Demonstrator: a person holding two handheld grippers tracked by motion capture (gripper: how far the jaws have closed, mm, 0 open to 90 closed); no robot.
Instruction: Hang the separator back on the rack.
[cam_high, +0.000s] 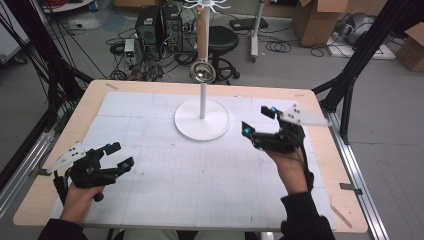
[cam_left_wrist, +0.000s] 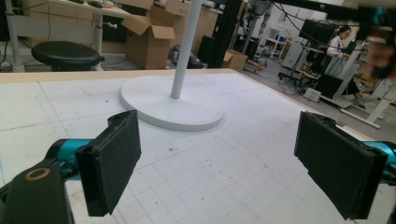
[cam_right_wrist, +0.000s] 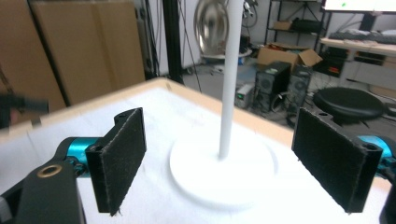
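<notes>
Both your tongs are empty; the left gripper (cam_high: 116, 155) has its jaws spread wide with nothing between the pads (cam_left_wrist: 112, 161), and it sits low near the left edge of the table (cam_high: 45, 195); the right gripper (cam_high: 258, 121) is equally wide open, pads (cam_right_wrist: 120, 161) bare, and it's held toward the right edge, aimed at the white stand (cam_high: 202, 119).

The stand's round base sits on the gridded mat (cam_high: 175, 180) just inside the far edge, roughly centred; its thin pole (cam_right_wrist: 230, 84) rises from the base and a shiny steel ladle (cam_high: 204, 73) hangs from the hooks up top, bowl down, close beside the pole.

Risks as I read them:
- the right gripper is the nearer one to the pole; come in fast or off-line and a jaw could clip the pole; the stand is tall on a narrow pole, so a knock will likely rock it and set the ladle swinging or shake it off its hook;
- the ladle bowl is polished and curved; a pinch on it will probably slip; take the handle instead;
- the right gripper view is blurred, so judge your line from the high view.
</notes>
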